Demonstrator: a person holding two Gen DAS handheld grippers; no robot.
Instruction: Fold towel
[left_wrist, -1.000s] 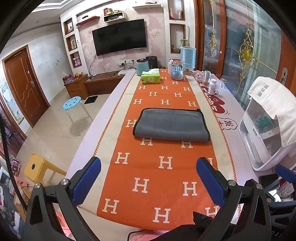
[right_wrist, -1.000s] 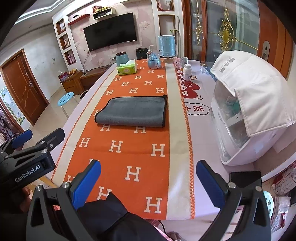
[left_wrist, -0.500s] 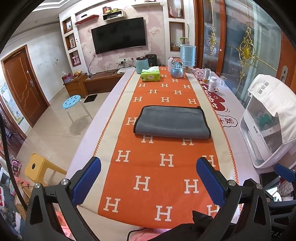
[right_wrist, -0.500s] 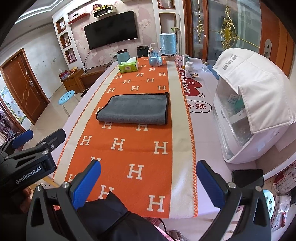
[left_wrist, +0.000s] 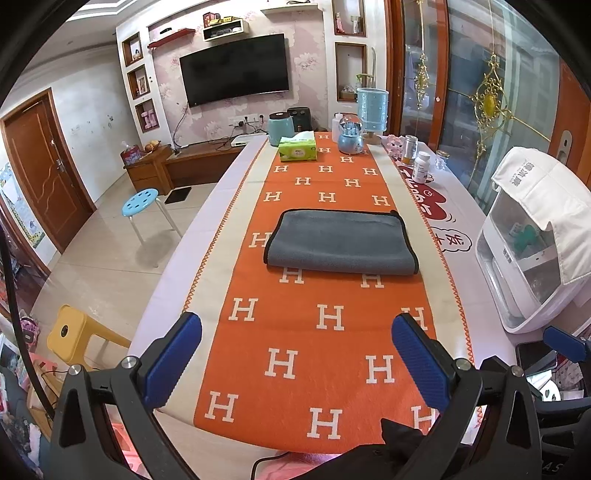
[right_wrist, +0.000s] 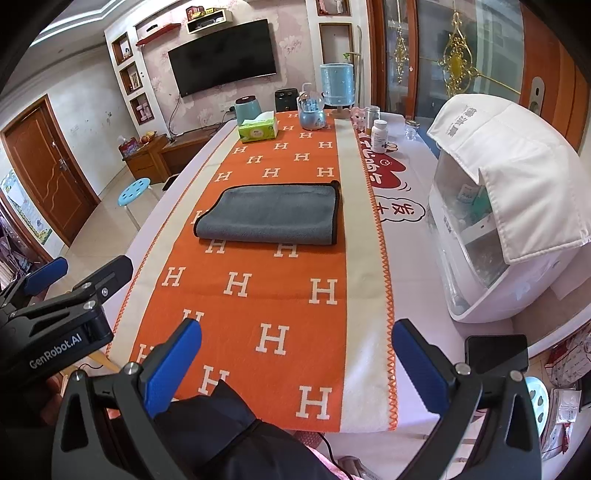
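A grey towel (left_wrist: 340, 242) with a dark edge lies folded flat on the orange H-pattern runner (left_wrist: 325, 325) in the middle of the table; it also shows in the right wrist view (right_wrist: 267, 214). My left gripper (left_wrist: 295, 354) is open and empty, held above the table's near end, well short of the towel. My right gripper (right_wrist: 295, 358) is open and empty, also near the front edge. The left gripper's body (right_wrist: 62, 314) shows at the left of the right wrist view.
A white covered appliance (right_wrist: 506, 206) stands on the table's right side. A tissue box (left_wrist: 297, 149), jars, a bottle (left_wrist: 421, 166) and a blue container (left_wrist: 371, 107) stand at the far end. A phone (right_wrist: 495, 350) lies near the right front. Stools (left_wrist: 142, 197) stand left.
Both grippers have drawn back slightly and risen, so the towel looks a little farther away. The towel has not moved. Both grippers stay open.
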